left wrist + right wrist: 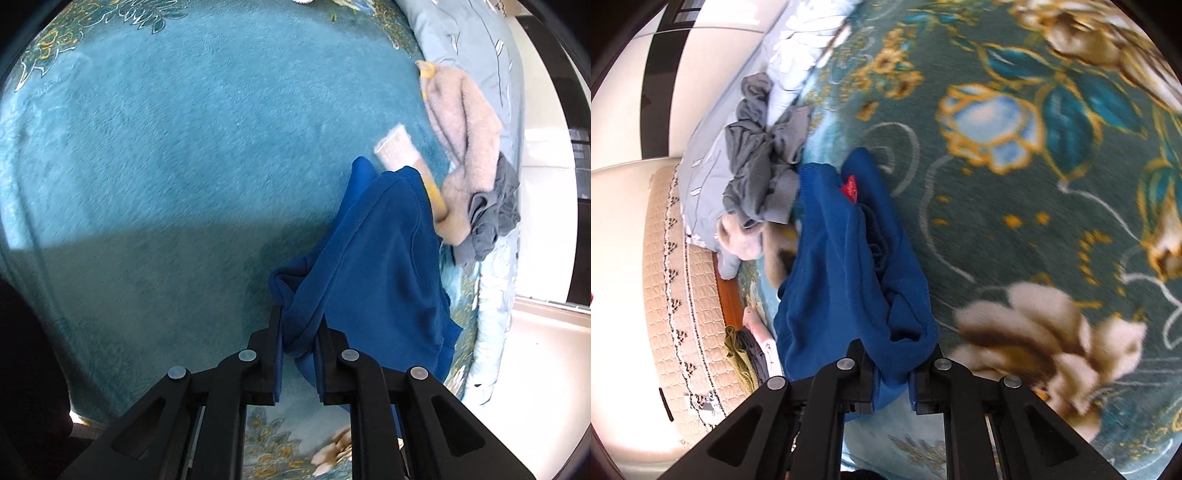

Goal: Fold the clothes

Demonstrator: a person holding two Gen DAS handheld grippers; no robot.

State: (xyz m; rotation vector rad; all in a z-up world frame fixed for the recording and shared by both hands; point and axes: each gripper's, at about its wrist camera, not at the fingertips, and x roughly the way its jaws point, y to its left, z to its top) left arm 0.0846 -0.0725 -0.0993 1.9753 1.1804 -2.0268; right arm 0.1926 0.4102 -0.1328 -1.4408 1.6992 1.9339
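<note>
Both grippers — left (300,345), right (894,373) — clenched on blue top (384,258); spread grips apart, flatten on blanket (184,147).

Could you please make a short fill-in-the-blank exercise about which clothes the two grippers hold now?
1. Both grippers are shut on the ____ garment.
2. The fluffy beige garment lies beside a crumpled ____ one.
3. The left gripper works above a teal ____.

Missing words: blue; grey; blanket
</note>
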